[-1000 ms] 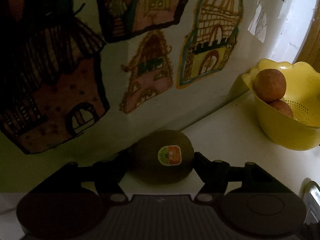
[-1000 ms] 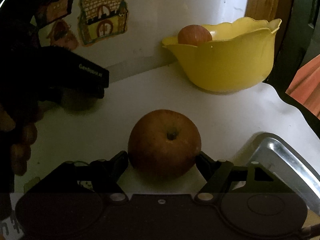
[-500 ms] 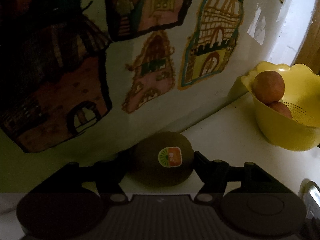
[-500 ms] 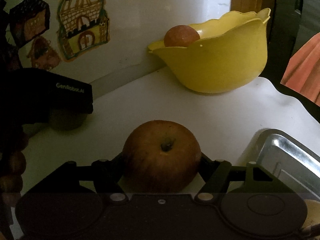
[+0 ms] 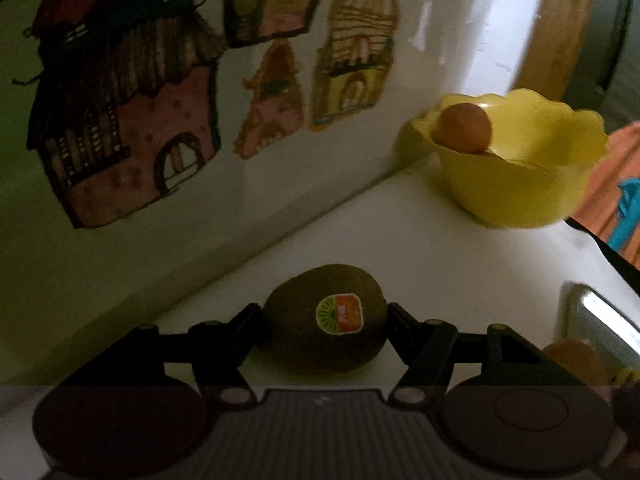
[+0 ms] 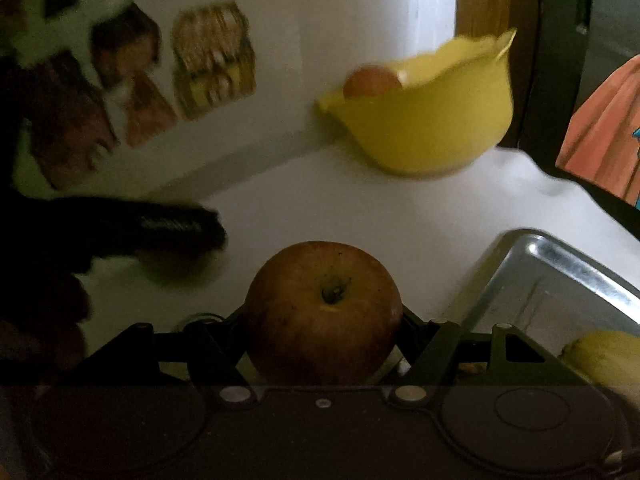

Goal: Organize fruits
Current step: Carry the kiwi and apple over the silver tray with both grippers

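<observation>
A brown kiwi (image 5: 324, 320) with a green and orange sticker sits between the fingers of my left gripper (image 5: 325, 318), which is shut on it above the white counter. My right gripper (image 6: 323, 316) is shut on a reddish apple (image 6: 323, 312), stem facing the camera. A yellow scalloped bowl (image 5: 516, 184) stands at the back right against the wall, with an apple (image 5: 462, 128) showing above its rim. The same bowl (image 6: 428, 128) and its apple (image 6: 372, 82) appear blurred in the right wrist view. The left gripper (image 6: 176, 228) shows there as a dark shape at left.
A metal tray (image 6: 560, 280) lies on the counter at the right, with a yellow fruit (image 6: 600, 354) at its near edge. The same tray (image 5: 600, 316) is seen from the left wrist. House drawings (image 5: 128, 136) cover the wall. Orange cloth (image 6: 604, 132) hangs right.
Both grippers have lifted and pulled back with their fruits still held. The bowl looks farther away and the tray shows more; the right wrist view is motion-blurred.
</observation>
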### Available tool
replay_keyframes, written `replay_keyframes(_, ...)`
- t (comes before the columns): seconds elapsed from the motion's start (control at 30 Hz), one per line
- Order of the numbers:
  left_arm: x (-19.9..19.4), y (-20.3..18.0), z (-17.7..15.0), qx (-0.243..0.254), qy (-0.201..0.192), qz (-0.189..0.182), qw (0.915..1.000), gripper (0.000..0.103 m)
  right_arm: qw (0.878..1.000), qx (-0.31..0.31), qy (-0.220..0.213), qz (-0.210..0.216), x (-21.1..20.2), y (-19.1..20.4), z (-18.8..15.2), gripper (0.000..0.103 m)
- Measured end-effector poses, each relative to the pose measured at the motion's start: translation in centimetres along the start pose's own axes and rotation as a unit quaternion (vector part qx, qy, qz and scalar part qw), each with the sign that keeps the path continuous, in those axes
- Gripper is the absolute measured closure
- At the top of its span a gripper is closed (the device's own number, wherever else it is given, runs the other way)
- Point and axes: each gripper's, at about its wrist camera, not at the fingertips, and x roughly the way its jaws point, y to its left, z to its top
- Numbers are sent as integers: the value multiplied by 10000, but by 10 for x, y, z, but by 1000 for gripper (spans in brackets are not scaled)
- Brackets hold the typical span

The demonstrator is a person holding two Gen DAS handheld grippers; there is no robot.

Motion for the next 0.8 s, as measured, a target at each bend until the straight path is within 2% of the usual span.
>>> replay_keyframes(0.07, -1, -2, -1, 143, -30, 13, 9999, 32, 9999, -34, 47, -155, -3, 3, -5, 31)
replay_keyframes(0.17, -1, 3, 2, 48, 23, -22, 10000, 32, 9998, 93, -30, -169, -12, 0, -10, 31)
replay_keyframes(0.3, -4, -1, -2, 154, 16, -90, 9998, 32, 9993, 290, -108, -190, -22, -6, -11, 31)
replay_keyframes(0.57, -9, -17, -12, 186, 59, -512, 9985, 32, 9981, 457, -305, -261, -48, -13, -14, 31)
replay_keyframes(0.8, -11, -35, -9, 228, 20, -776, 9967, 32, 9954, 568, -591, -490, -64, -24, -11, 31)
